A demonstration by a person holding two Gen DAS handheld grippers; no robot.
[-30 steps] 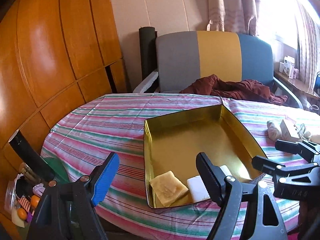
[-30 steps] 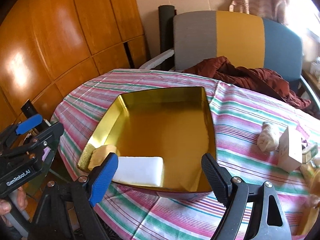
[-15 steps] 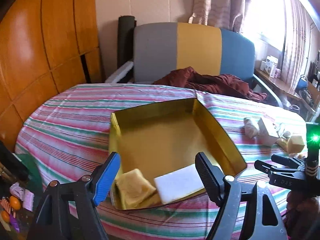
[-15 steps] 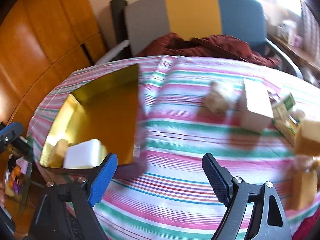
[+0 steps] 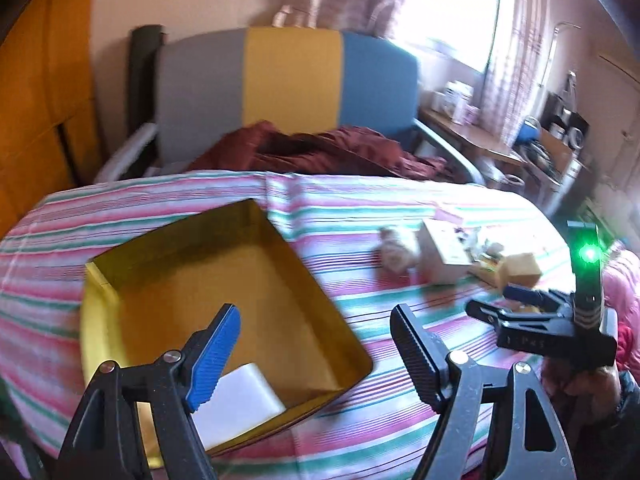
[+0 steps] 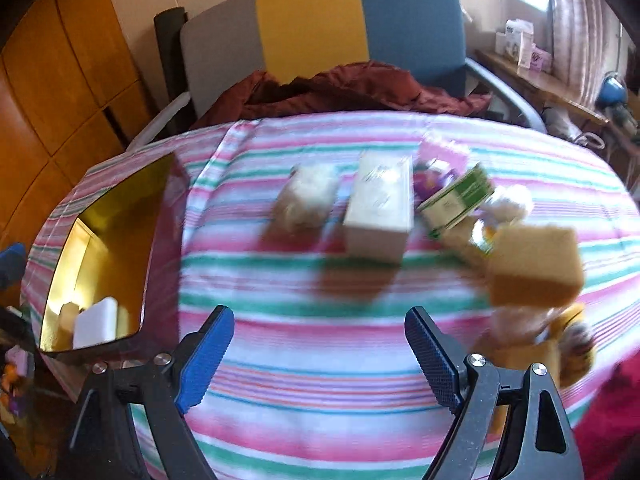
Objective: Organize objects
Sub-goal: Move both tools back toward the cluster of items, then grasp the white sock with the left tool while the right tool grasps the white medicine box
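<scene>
The gold tin (image 5: 120,280) sits on the striped tablecloth (image 6: 320,360), and everything else reads from it. Inside, against the tin's near wall, lies a white block (image 5: 236,400) with a yellowish piece (image 6: 66,314) just beside it. The left gripper (image 5: 314,344) hangs over the tin's near right corner, its jaws apart with nothing between them. The right gripper (image 6: 318,354) is out over bare cloth to the right of the tin, jaws spread wide and empty. Well to the right of the tin, beyond that gripper, stands a white box (image 6: 380,212), with a green-and-white carton (image 6: 456,200) and a tan sponge block (image 6: 532,264) clustered near it, all blurred
</scene>
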